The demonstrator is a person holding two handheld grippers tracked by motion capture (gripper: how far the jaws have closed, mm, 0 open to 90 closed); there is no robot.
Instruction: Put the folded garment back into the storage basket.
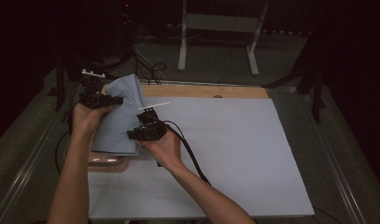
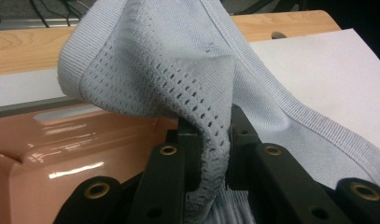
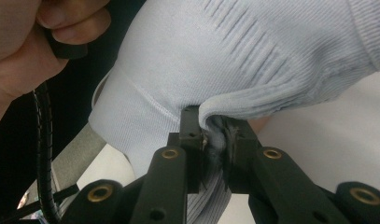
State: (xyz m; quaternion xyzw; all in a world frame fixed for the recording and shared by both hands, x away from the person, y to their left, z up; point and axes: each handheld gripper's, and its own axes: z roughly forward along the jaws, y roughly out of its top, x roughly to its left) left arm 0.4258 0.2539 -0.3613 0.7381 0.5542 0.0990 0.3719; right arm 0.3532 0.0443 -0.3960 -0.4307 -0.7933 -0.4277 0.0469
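Observation:
A pale blue knitted garment (image 1: 118,116) hangs above the table's left side, held up between both grippers. My left gripper (image 1: 114,100) is shut on a perforated fold of the garment (image 2: 178,60), which is pinched between its jaws. My right gripper (image 1: 137,134) is lower and to the right, shut on a ribbed edge of the same garment (image 3: 234,60). In the right gripper view the person's other hand (image 3: 19,42) and a black cable (image 3: 43,154) appear at the left.
A shiny pink tray (image 2: 52,154) lies under the garment at the table's left edge, also visible as the tray (image 1: 106,162). A white sheet (image 1: 234,154) covers the wooden table (image 1: 206,91). A metal stand (image 1: 215,32) sits on the floor beyond.

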